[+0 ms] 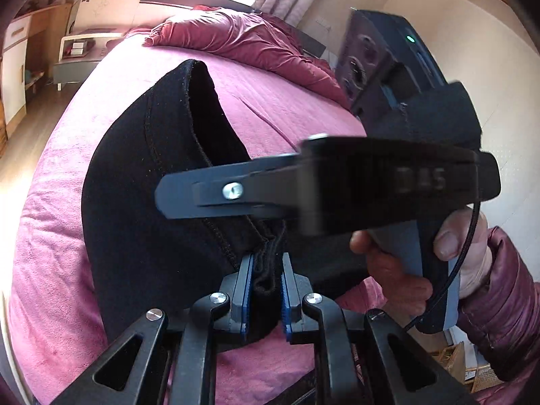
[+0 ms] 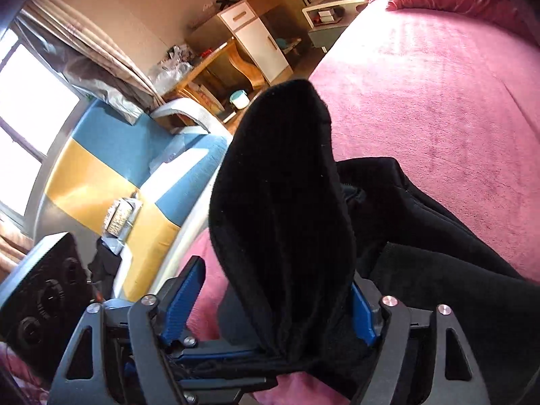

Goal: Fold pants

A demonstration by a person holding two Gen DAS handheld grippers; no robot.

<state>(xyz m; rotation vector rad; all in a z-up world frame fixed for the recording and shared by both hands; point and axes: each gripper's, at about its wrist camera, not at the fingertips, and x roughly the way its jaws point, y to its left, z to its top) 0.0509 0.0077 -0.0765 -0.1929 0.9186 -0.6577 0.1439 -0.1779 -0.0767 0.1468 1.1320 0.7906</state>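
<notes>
On the pink fleece-covered bed, the left gripper pinches the black knit pants; the right gripper, jaws parted, straddles loose cloth, its pad contact hidden.

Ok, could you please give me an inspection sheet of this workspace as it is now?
Surface: pink bed cover, soft, slightly creased.
Job's things: black pants, bunched, one part raised, the rest on the cover.
Clutter: red duvet heaped at the far end.
Grippers: left gripper shut on the pants' edge; right gripper open, pants between its jaws.
Cables: black cable hangs beside the right hand.
Surroundings: nightstand, wooden desk, blue-yellow sofa, window.
</notes>
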